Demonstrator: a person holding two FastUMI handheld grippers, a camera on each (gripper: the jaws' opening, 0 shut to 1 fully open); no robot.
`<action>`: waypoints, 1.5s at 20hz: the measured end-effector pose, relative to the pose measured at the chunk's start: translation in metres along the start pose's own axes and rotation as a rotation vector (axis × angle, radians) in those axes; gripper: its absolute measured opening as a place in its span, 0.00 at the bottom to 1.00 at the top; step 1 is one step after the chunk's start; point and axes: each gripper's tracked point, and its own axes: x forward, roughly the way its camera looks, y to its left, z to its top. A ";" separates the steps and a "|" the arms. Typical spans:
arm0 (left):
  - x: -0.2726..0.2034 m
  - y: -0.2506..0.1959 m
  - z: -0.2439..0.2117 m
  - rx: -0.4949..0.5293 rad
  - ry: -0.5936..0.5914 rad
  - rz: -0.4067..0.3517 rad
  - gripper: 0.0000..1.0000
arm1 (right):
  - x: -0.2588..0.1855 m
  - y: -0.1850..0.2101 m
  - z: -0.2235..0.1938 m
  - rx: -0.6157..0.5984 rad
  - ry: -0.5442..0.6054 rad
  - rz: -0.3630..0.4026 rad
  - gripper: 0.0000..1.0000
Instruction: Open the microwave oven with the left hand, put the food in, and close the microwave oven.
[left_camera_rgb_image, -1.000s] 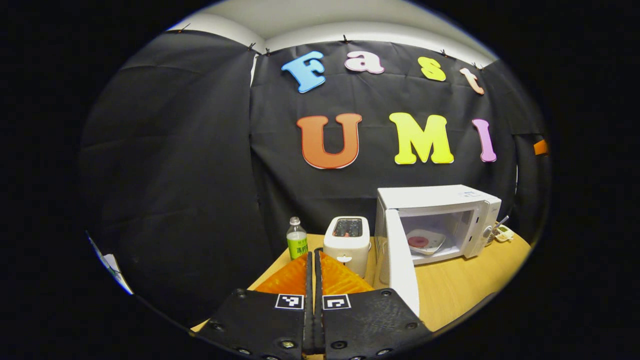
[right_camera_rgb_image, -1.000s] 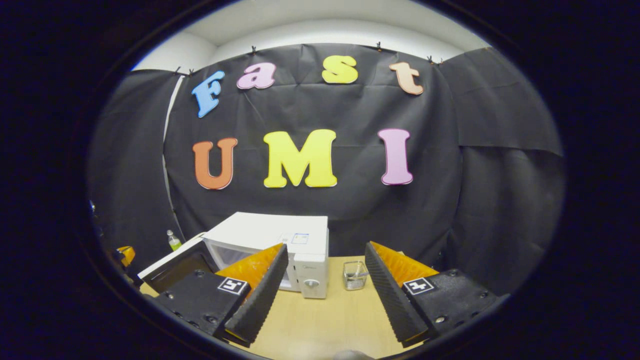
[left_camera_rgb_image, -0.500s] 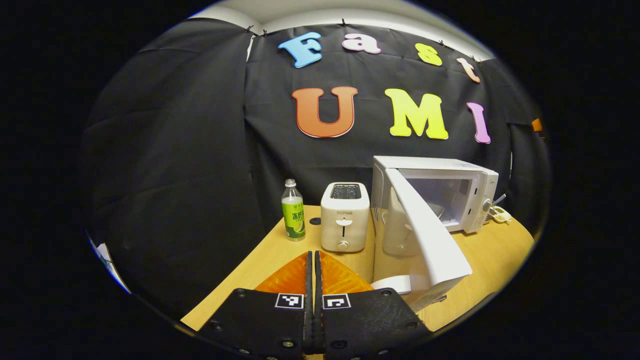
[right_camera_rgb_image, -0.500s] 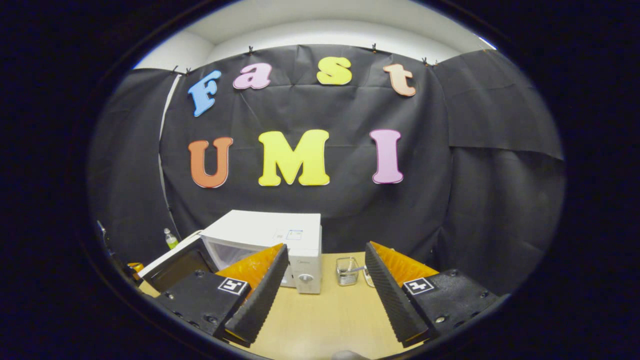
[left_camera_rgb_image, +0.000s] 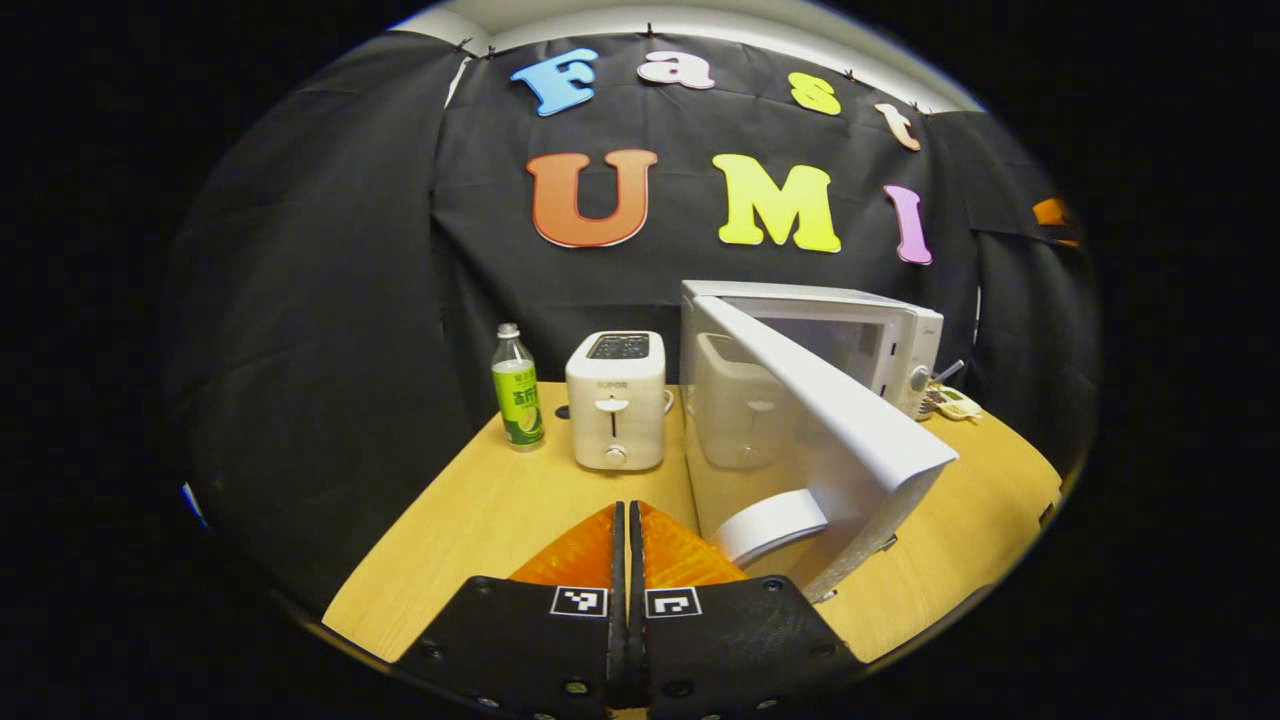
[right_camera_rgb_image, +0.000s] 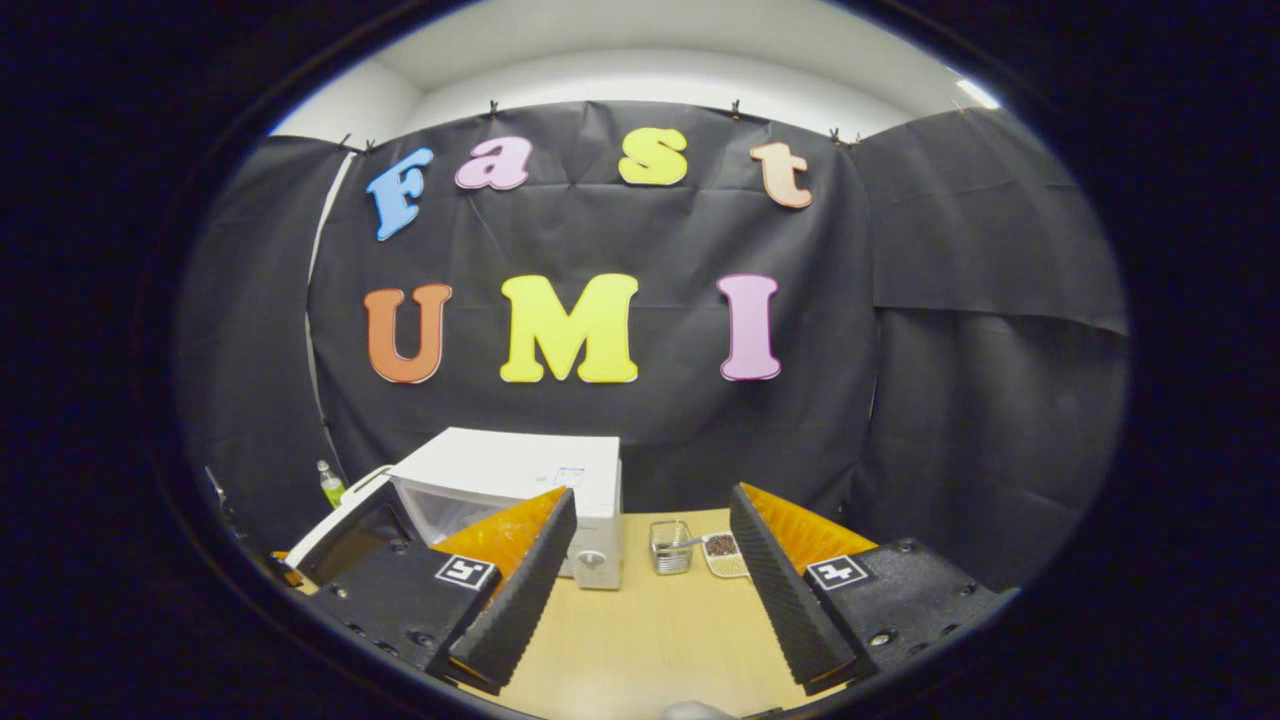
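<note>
The white microwave (left_camera_rgb_image: 880, 330) stands at the back right of the wooden table (left_camera_rgb_image: 500, 520). Its door (left_camera_rgb_image: 830, 420) hangs about half open and hides the inside, so no food shows. My left gripper (left_camera_rgb_image: 627, 512) is shut with nothing between its fingers, low in front of the door, just left of the door handle (left_camera_rgb_image: 770, 522); whether it touches is unclear. In the right gripper view the microwave (right_camera_rgb_image: 520, 470) sits at the left with its door (right_camera_rgb_image: 335, 515) swung out. My right gripper (right_camera_rgb_image: 652, 495) is open and holds nothing, back from the oven.
A white toaster (left_camera_rgb_image: 615, 400) and a green-labelled bottle (left_camera_rgb_image: 517, 390) stand left of the microwave. Right of the microwave sit a small wire basket (right_camera_rgb_image: 670, 545) and a little dish (right_camera_rgb_image: 722, 552). The table's front edge is close below both grippers.
The microwave door has swung from wide open to about half open, covering the plate of food inside. My left gripper has moved along with the door. The right gripper drifted slightly.
</note>
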 end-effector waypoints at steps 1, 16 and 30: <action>0.000 -0.012 -0.001 0.003 0.002 -0.024 0.00 | -0.003 -0.002 0.001 0.006 -0.001 -0.006 0.98; 0.037 -0.182 0.006 0.058 -0.022 -0.343 0.00 | -0.018 -0.032 -0.016 0.065 0.087 -0.043 0.98; 0.097 -0.273 0.052 0.104 -0.049 -0.476 0.00 | 0.003 -0.066 -0.026 0.061 0.140 -0.120 0.98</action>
